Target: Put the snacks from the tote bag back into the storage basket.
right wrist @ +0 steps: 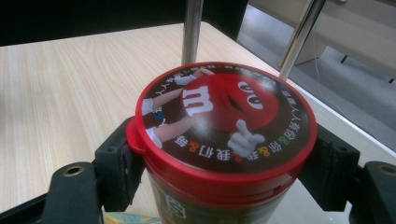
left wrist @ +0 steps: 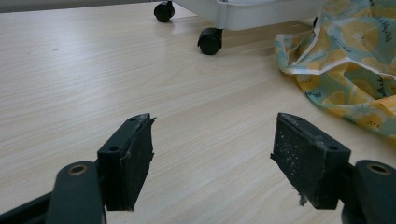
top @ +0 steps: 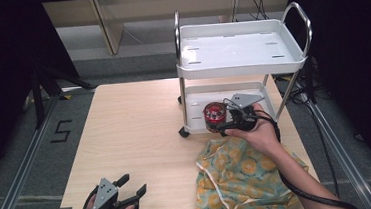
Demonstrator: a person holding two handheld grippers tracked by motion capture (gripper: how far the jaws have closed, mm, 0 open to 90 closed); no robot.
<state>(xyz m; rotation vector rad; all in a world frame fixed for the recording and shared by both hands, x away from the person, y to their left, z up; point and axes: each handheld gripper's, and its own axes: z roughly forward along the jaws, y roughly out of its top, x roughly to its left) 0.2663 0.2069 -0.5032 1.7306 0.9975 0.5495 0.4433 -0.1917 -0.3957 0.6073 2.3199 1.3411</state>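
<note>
Right gripper view: right tool is clamped on the can, carrying it at the cart's lower shelf; next, lower and release; left tool idles, jaws apart.

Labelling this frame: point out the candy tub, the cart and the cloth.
candy tub (right wrist: 224, 116), right gripper view, middle of its red lid.
cart (top: 241, 67), high view, front rim of the top tray.
cloth (top: 239, 175), high view, middle of the yellow-patterned fabric.
</note>
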